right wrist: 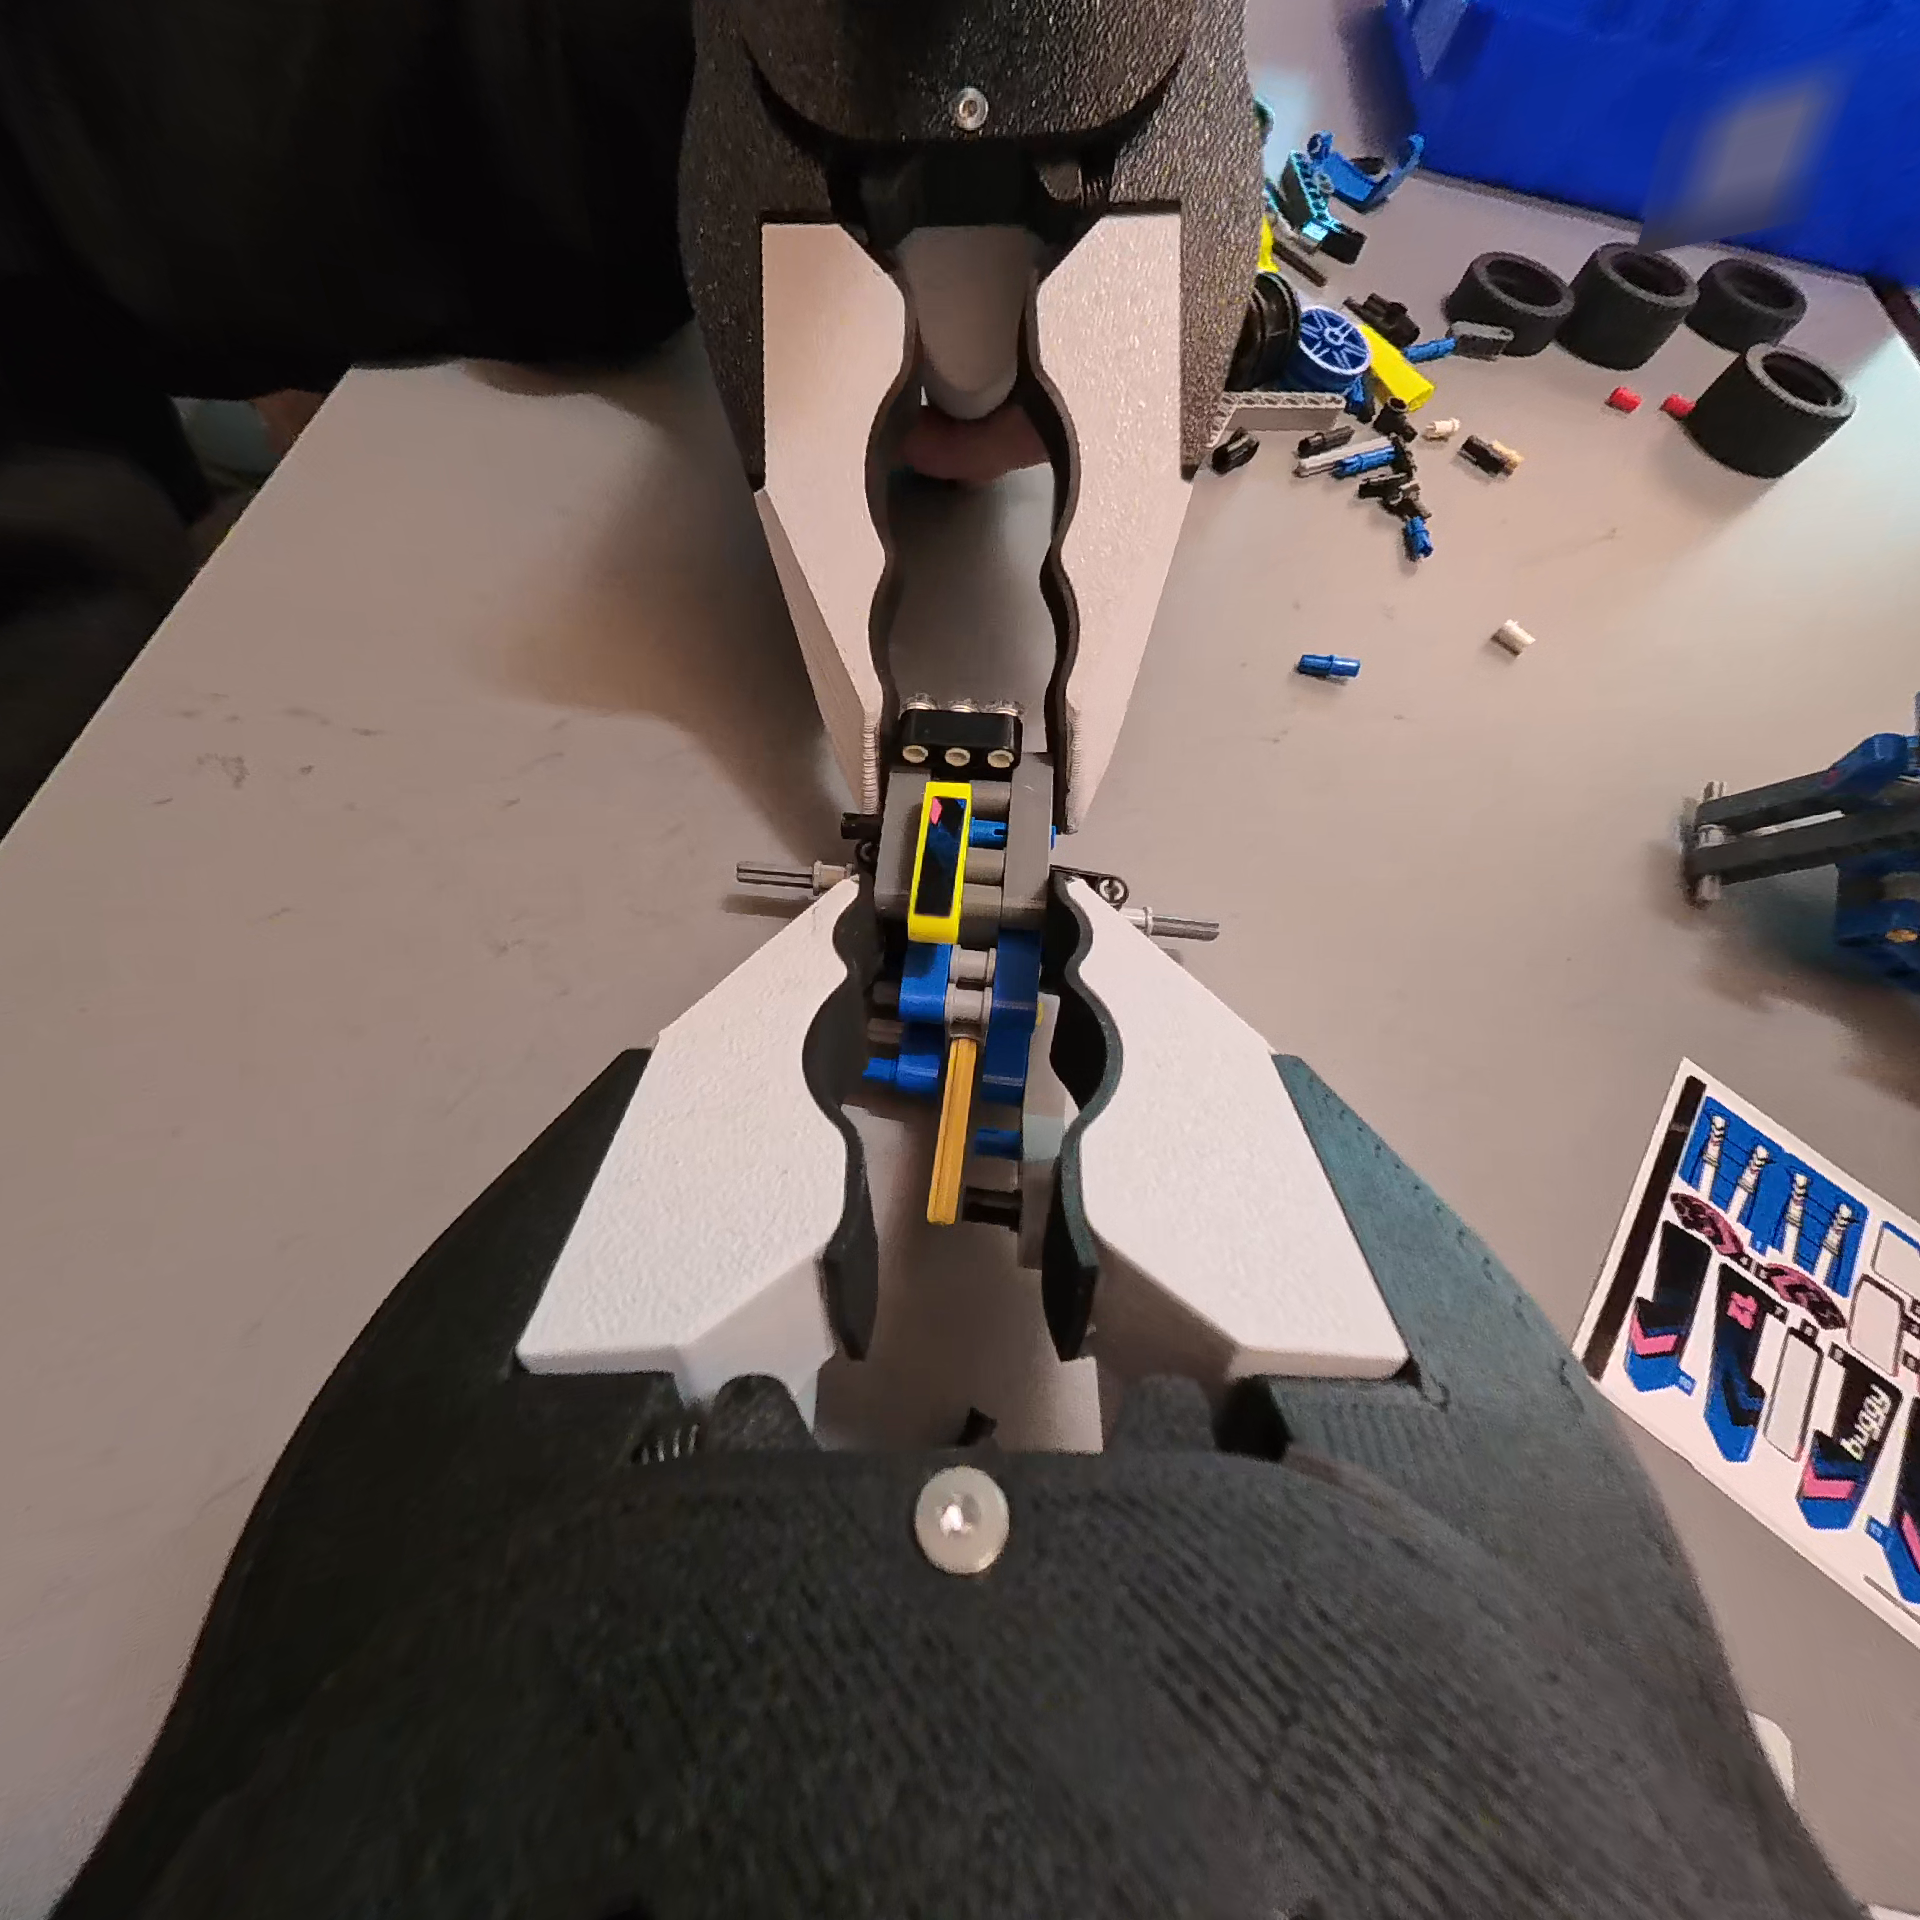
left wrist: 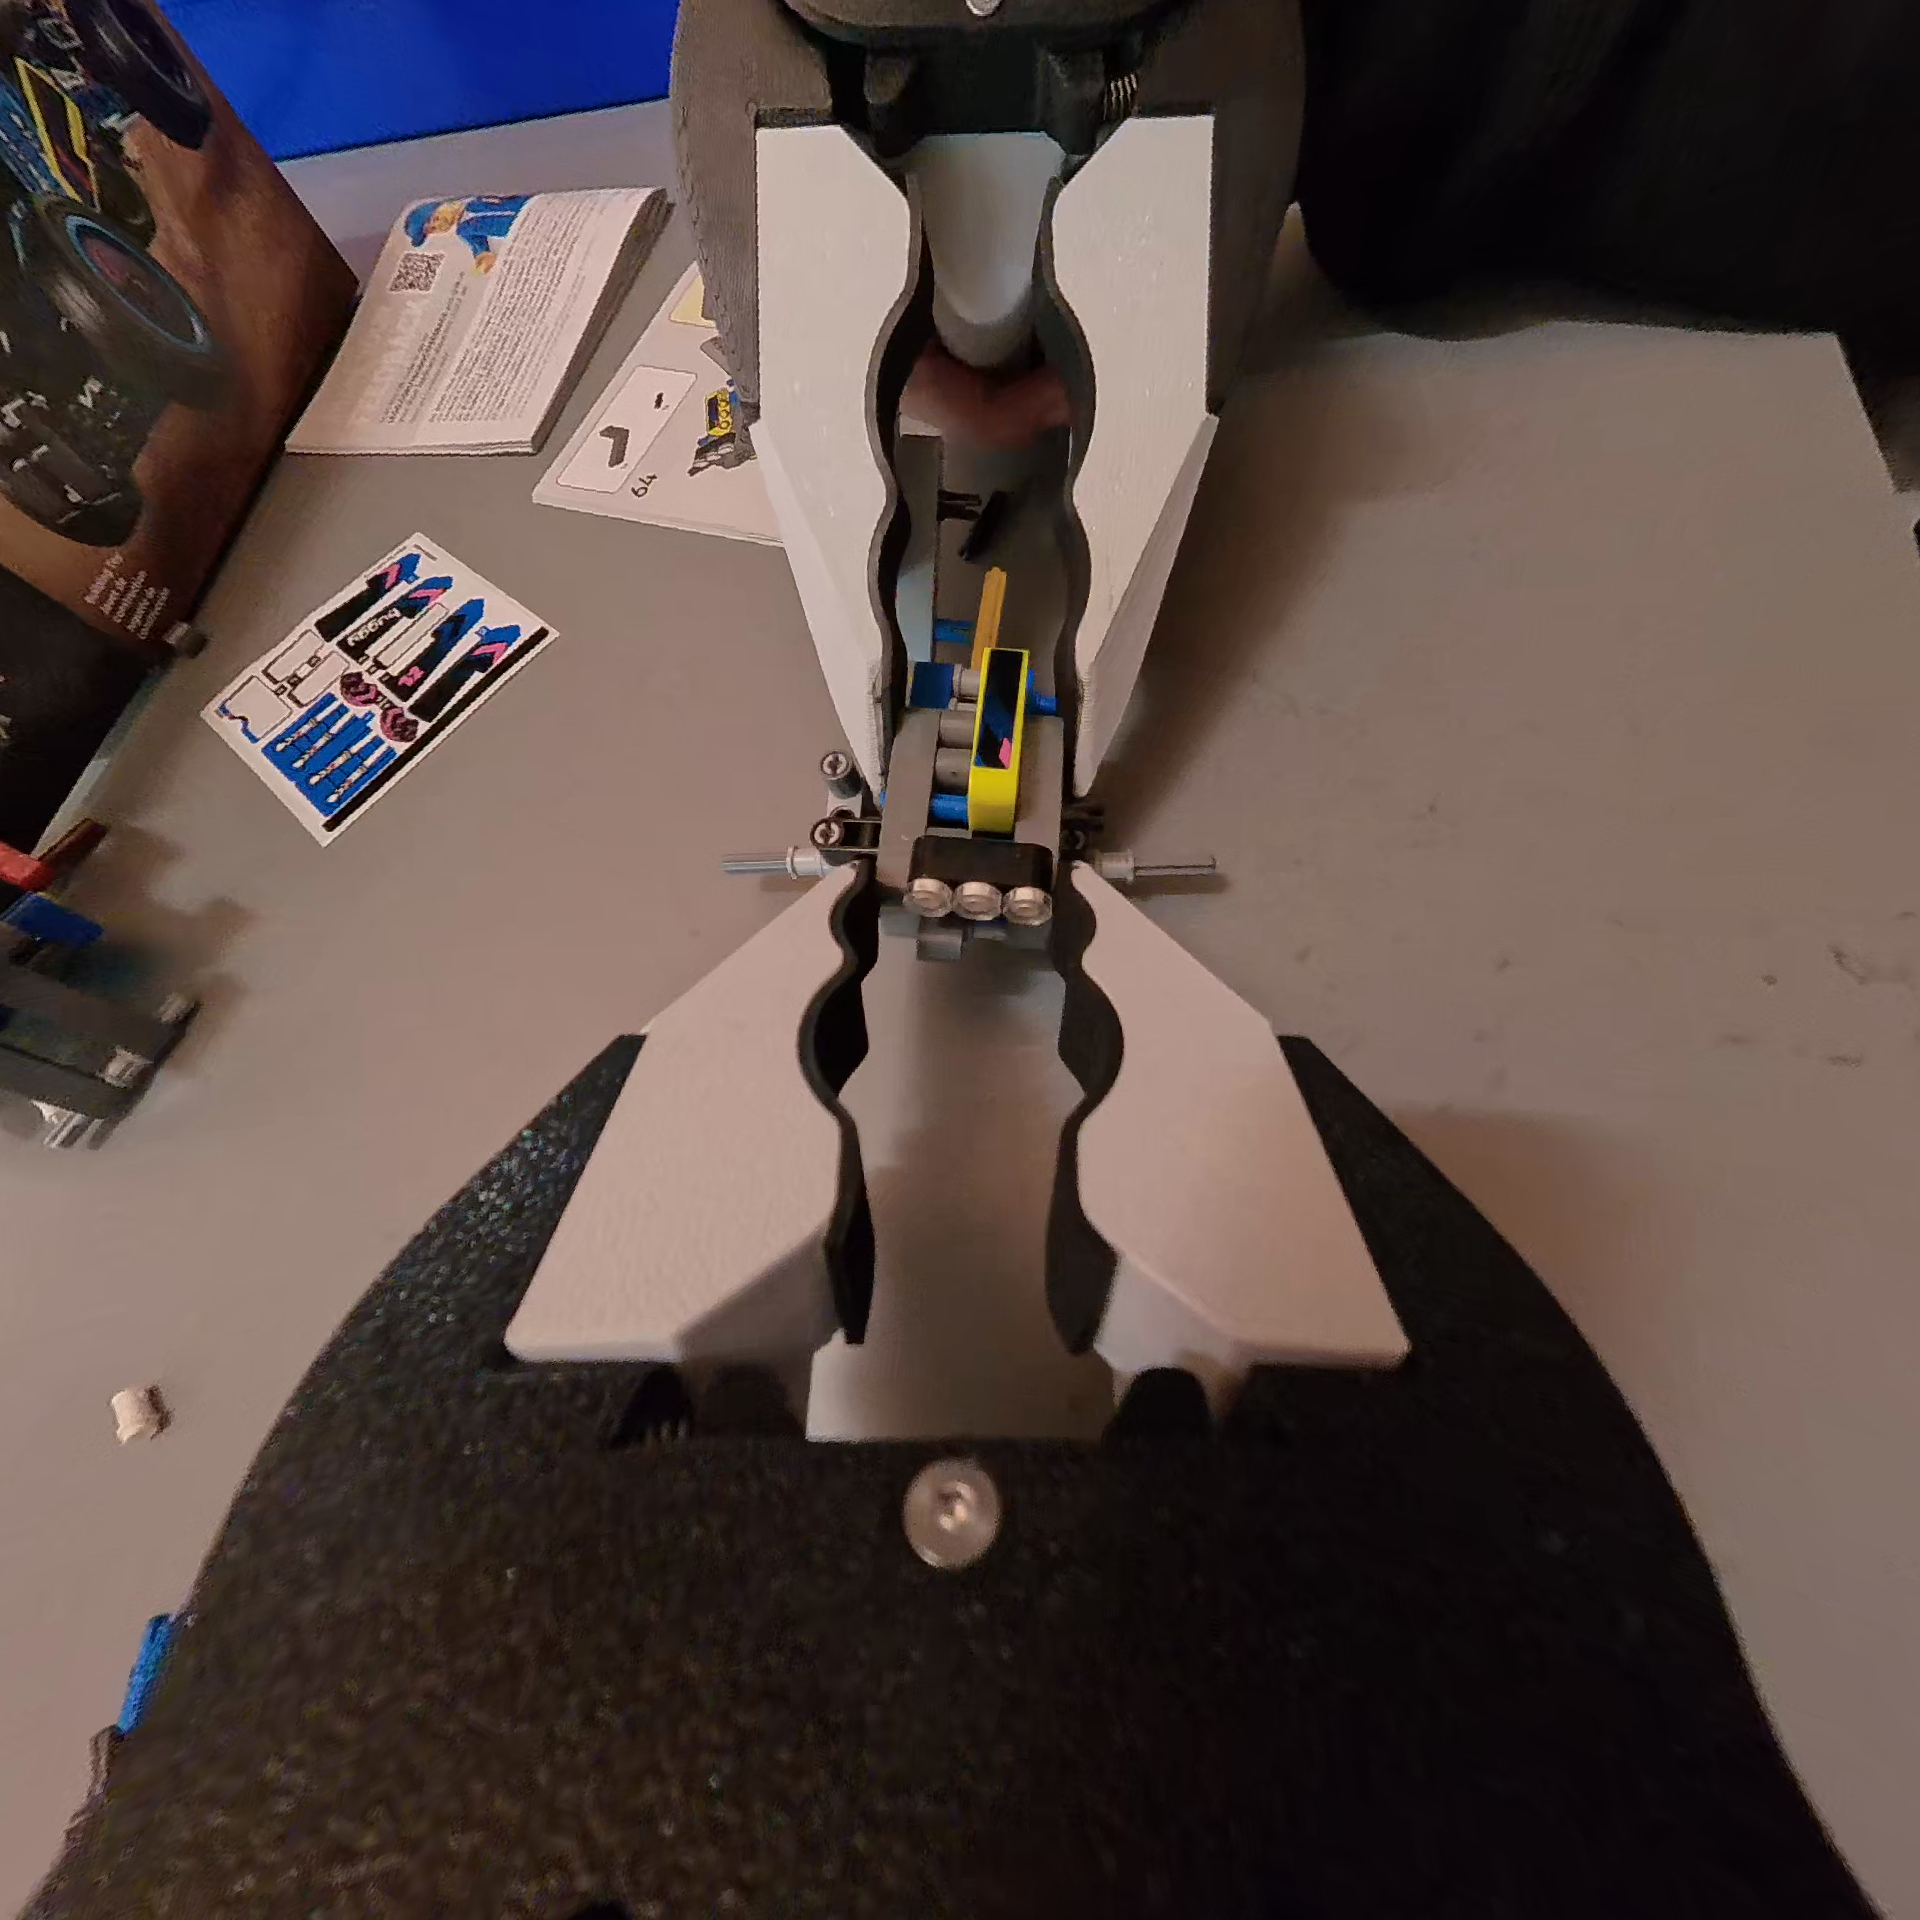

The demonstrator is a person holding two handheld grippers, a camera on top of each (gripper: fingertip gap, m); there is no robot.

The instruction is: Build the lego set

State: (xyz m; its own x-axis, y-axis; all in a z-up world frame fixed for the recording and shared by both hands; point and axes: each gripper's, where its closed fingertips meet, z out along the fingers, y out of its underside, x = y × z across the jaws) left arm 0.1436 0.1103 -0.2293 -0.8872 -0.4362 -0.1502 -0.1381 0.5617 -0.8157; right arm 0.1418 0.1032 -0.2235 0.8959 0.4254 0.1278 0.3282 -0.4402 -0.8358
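Note:
A small brick assembly (left wrist: 977,857) of grey, blue and black parts, with a yellow beam on top and thin grey axles sticking out both sides, hangs just above the grey table (left wrist: 1455,935). My left gripper (left wrist: 966,883) is shut on its end with the black three-pin beam. My right gripper (left wrist: 982,717) faces it from the far side and is shut on the other end. In the right wrist view my right gripper (right wrist: 956,909) clamps the blue and grey end of the assembly (right wrist: 940,873), a yellow axle pointing back at me, while the left gripper (right wrist: 966,769) holds the far end.
A product box (left wrist: 104,312), a booklet (left wrist: 488,322), an instruction sheet (left wrist: 655,436), a sticker sheet (left wrist: 379,686) and a partial build (left wrist: 73,987) lie to the left. The right wrist view shows black tyres (right wrist: 1631,301), loose parts (right wrist: 1371,436), a blue build (right wrist: 1829,862) and a blue bin (right wrist: 1662,104). Only a small space, under 4 cm, lies between the two pairs of fingers. The left tips stand about 15 cm off the partial build (left wrist: 73,987). It turns up in the right wrist view (right wrist: 1785,833) as well.

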